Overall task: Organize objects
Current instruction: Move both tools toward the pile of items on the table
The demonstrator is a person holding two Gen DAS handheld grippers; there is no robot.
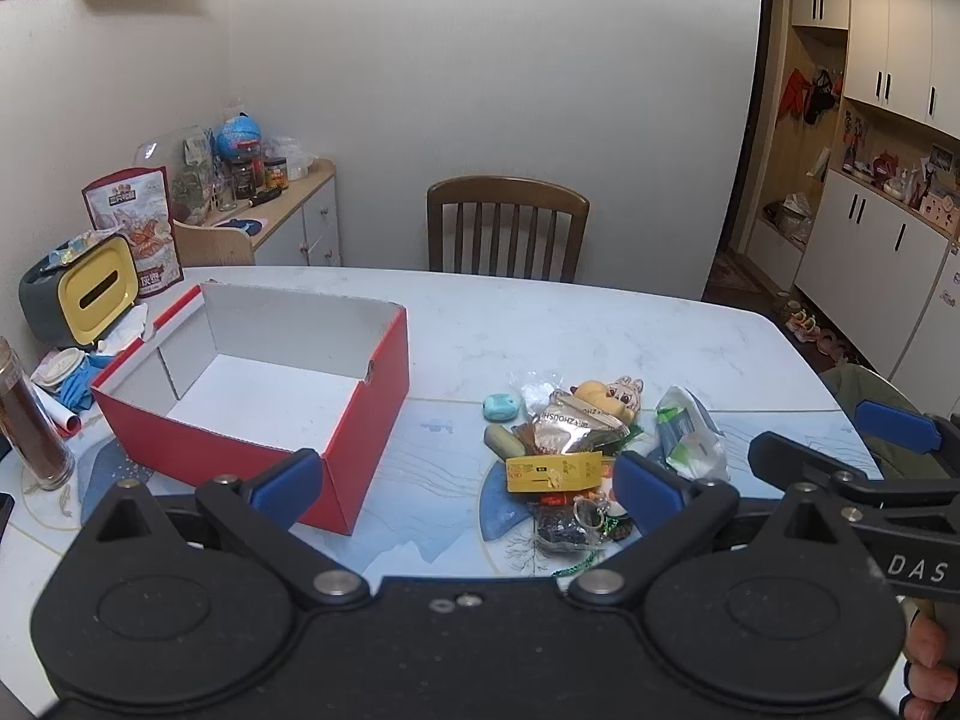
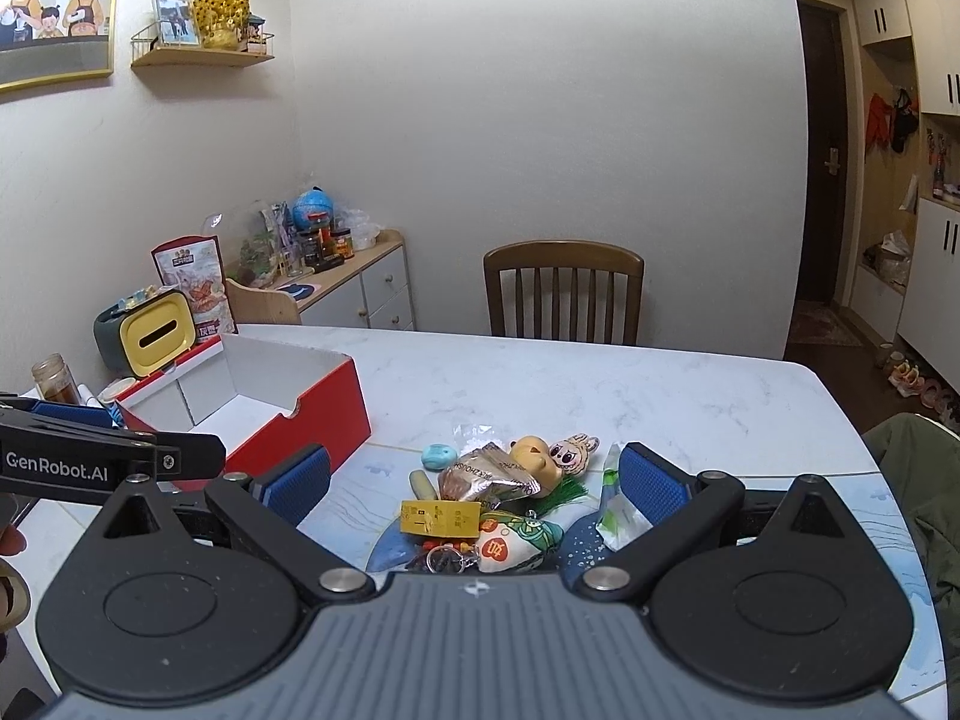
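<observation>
An open red cardboard box (image 1: 372, 420) (image 2: 336, 414) with a white, empty inside stands on the left of the table. To its right lies a pile of small items: a yellow card (image 1: 552, 471) (image 2: 439, 517), a silver foil snack packet (image 1: 576, 426) (image 2: 486, 474), a teal oval case (image 1: 501, 407) (image 2: 439, 456), a plush figure (image 1: 609, 399) (image 2: 552, 453), a green-and-white pouch (image 1: 690, 432) (image 2: 618, 516) and a key ring (image 1: 585, 513). My left gripper (image 1: 465, 486) hovers open between box and pile. My right gripper (image 2: 474, 483) is open above the pile, holding nothing.
A wooden chair (image 1: 507, 228) stands at the table's far side. At the left edge sit a yellow-fronted tissue holder (image 1: 90, 294), a snack bag (image 1: 135, 222) and a glass jar (image 1: 33, 420). The white marble table (image 1: 570, 324) runs back behind the pile. White cabinets (image 1: 888, 180) line the right.
</observation>
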